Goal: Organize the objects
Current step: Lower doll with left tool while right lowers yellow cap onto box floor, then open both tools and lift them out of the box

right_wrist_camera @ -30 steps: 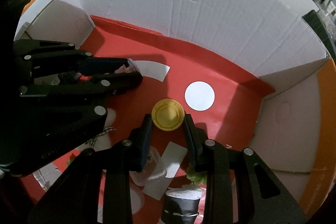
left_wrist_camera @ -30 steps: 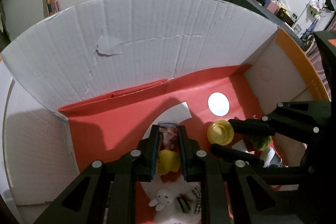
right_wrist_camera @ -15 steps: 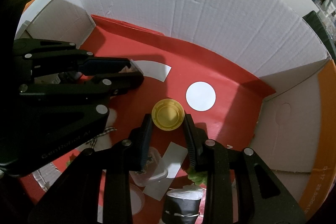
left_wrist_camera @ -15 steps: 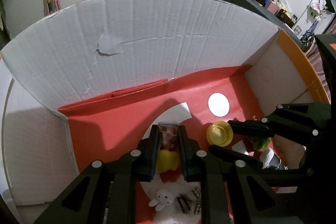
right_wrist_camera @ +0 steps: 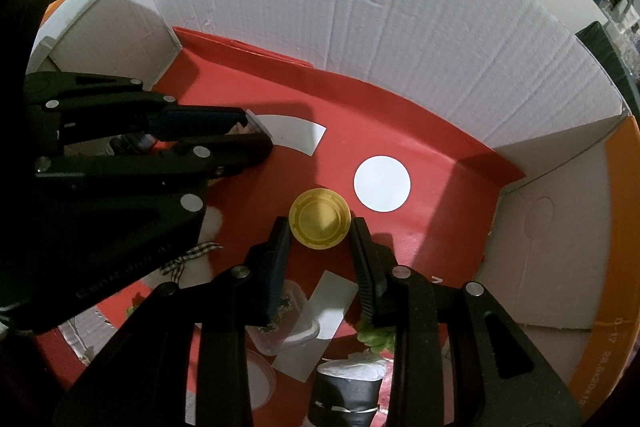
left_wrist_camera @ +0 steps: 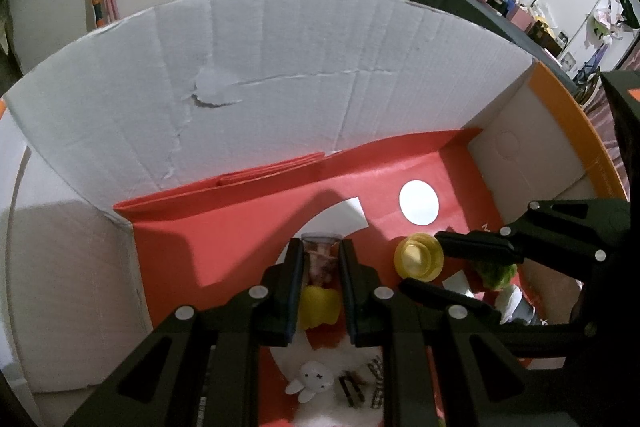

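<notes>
Both grippers reach into a cardboard box (left_wrist_camera: pixel 280 75) with a red floor. My left gripper (left_wrist_camera: pixel 319 259) is shut on a clear cup (left_wrist_camera: pixel 320 259) with pinkish contents; a yellow object (left_wrist_camera: pixel 318 307) lies under its fingers. My right gripper (right_wrist_camera: pixel 320 227) is shut on a yellow round lid (right_wrist_camera: pixel 320 218), which also shows in the left wrist view (left_wrist_camera: pixel 418 255). The left gripper shows in the right wrist view (right_wrist_camera: pixel 256 139) at the left, holding the cup at its tip.
On the box floor lie a white bunny plush (left_wrist_camera: pixel 314 381), a green leafy toy (left_wrist_camera: pixel 496 273), a clear plastic tub (right_wrist_camera: pixel 286 327), a dark cylinder with white top (right_wrist_camera: pixel 348 387), a white round sticker (right_wrist_camera: pixel 382 183) and white paper strips (right_wrist_camera: pixel 316 327). The box walls (right_wrist_camera: pixel 400 27) stand on all far sides.
Almost nothing has moved; both grippers keep their hold and have drifted very slightly.
</notes>
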Action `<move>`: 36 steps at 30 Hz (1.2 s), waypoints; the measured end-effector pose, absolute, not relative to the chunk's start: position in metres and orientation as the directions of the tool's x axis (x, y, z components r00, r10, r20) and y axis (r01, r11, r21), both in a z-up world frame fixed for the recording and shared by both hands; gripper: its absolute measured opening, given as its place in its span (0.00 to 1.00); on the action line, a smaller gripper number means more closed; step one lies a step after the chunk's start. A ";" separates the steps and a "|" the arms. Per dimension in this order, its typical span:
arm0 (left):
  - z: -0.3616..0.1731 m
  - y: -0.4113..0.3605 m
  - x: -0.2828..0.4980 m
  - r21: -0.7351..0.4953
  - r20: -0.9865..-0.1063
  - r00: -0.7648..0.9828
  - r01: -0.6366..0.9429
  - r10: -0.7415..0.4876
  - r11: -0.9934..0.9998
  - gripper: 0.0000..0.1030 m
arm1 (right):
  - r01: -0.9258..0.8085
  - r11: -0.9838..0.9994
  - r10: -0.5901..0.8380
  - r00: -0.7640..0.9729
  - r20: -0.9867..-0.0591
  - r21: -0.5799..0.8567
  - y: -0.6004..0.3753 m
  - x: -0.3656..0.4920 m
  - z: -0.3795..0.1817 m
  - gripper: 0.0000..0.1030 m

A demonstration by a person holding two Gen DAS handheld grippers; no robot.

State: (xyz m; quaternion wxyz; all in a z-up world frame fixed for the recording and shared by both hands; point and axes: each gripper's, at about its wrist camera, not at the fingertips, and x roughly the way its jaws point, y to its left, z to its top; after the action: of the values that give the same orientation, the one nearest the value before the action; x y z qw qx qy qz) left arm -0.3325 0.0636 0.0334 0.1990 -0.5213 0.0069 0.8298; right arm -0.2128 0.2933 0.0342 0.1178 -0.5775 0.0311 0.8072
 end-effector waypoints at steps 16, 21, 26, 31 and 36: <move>0.039 0.060 -0.329 -0.200 -0.859 -0.393 -0.335 0.329 -0.921 0.25 | -0.239 -0.964 0.191 -0.319 -0.928 -0.116 0.295 -0.193 0.044 0.51; 0.047 0.064 -0.326 -0.189 -0.852 -0.409 -0.341 0.327 -0.921 0.29 | -0.253 -0.960 0.203 -0.328 -0.923 -0.121 0.289 -0.188 0.049 0.51; 0.056 0.062 -0.318 -0.168 -0.841 -0.437 -0.347 0.318 -0.922 0.32 | -0.271 -0.956 0.205 -0.348 -0.915 -0.111 0.289 -0.172 0.059 0.51; 0.064 0.060 -0.310 -0.159 -0.831 -0.459 -0.345 0.314 -0.925 0.38 | -0.281 -0.954 0.209 -0.369 -0.906 -0.106 0.284 -0.154 0.070 0.51; 0.073 0.057 -0.302 -0.148 -0.817 -0.487 -0.342 0.309 -0.928 0.42 | -0.284 -0.953 0.219 -0.389 -0.895 -0.109 0.277 -0.135 0.081 0.56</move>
State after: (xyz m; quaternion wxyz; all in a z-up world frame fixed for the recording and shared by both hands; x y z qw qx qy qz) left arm -0.3016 0.0571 0.0734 0.1888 -0.4700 0.0171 0.8621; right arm -0.1347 0.2766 0.0811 0.1510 -0.5315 0.0309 0.8329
